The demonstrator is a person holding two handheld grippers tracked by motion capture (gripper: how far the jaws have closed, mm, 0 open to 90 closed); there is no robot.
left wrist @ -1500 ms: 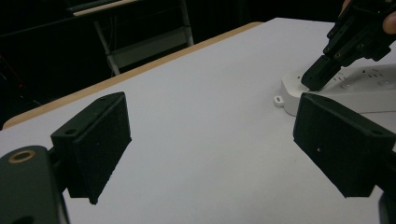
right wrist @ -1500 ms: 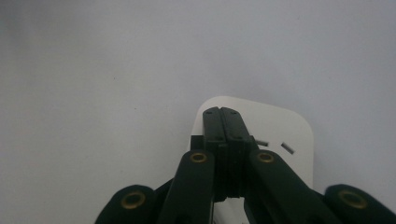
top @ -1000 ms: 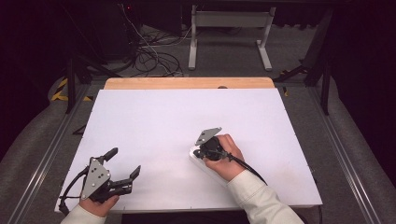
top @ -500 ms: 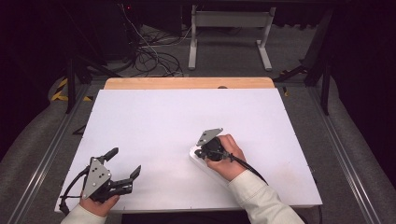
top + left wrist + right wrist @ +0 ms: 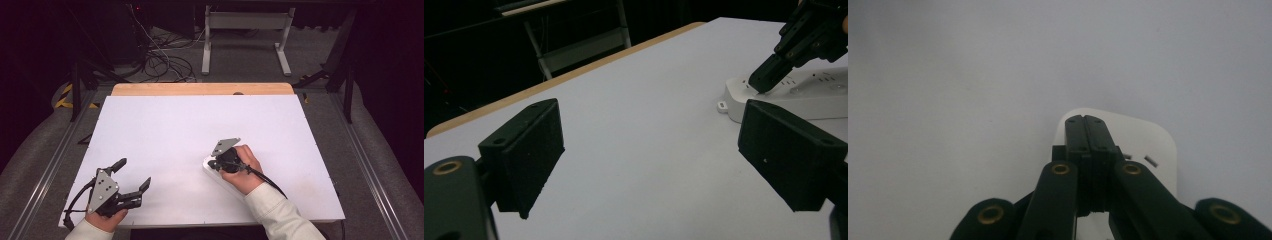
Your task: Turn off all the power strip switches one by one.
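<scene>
A white power strip (image 5: 211, 168) lies flat on the white table (image 5: 200, 130), right of centre near the front. My right gripper (image 5: 214, 163) is shut, its jaws pressed together, and its tips rest on the top of the strip's near end (image 5: 1118, 135). In the left gripper view the right gripper (image 5: 764, 80) touches the power strip (image 5: 804, 95) from above. My left gripper (image 5: 134, 176) sits at the front left corner of the table, open wide with nothing between its fingers (image 5: 524, 150).
A wooden strip (image 5: 200, 89) runs along the table's far edge. Beyond it stand a metal frame (image 5: 245, 35) and loose cables (image 5: 160, 60) on the floor. Metal rails (image 5: 50, 165) flank the table on both sides.
</scene>
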